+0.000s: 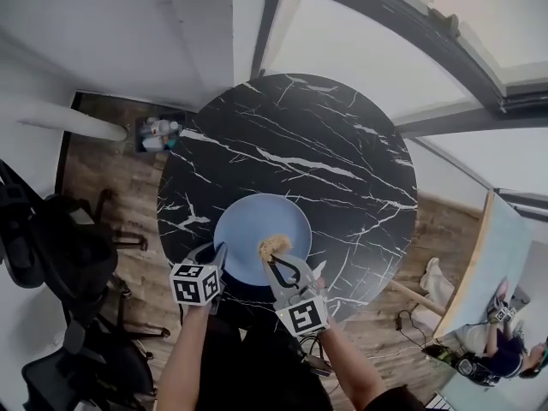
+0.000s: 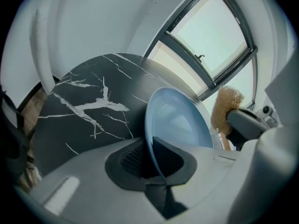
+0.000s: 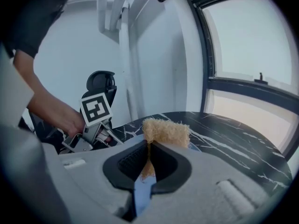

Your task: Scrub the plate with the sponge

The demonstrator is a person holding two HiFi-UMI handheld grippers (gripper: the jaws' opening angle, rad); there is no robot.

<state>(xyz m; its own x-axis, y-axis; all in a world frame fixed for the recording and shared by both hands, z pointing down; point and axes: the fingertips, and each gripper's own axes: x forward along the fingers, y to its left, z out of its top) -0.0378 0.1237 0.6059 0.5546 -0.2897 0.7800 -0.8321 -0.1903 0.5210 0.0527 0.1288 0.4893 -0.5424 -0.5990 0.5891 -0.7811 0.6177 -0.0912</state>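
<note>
A light blue plate (image 1: 248,221) lies on the near side of the round black marble table (image 1: 334,144). My left gripper (image 1: 217,253) is at the plate's near left edge. In the left gripper view the plate's rim (image 2: 180,120) runs between the two pads, and the left gripper (image 2: 152,146) is shut on it. My right gripper (image 1: 276,264) is shut on a tan fibrous sponge (image 1: 274,246), which rests on the plate's near right part. In the right gripper view the sponge (image 3: 166,130) sticks out past the jaws, and a strip of plate (image 3: 142,190) shows below them.
Black office chairs (image 1: 51,255) stand on the wooden floor to the left of the table. Some bottles (image 1: 158,133) sit on the floor at the far left. Windows (image 1: 385,50) run behind the table. Another person (image 1: 501,341) is at the lower right.
</note>
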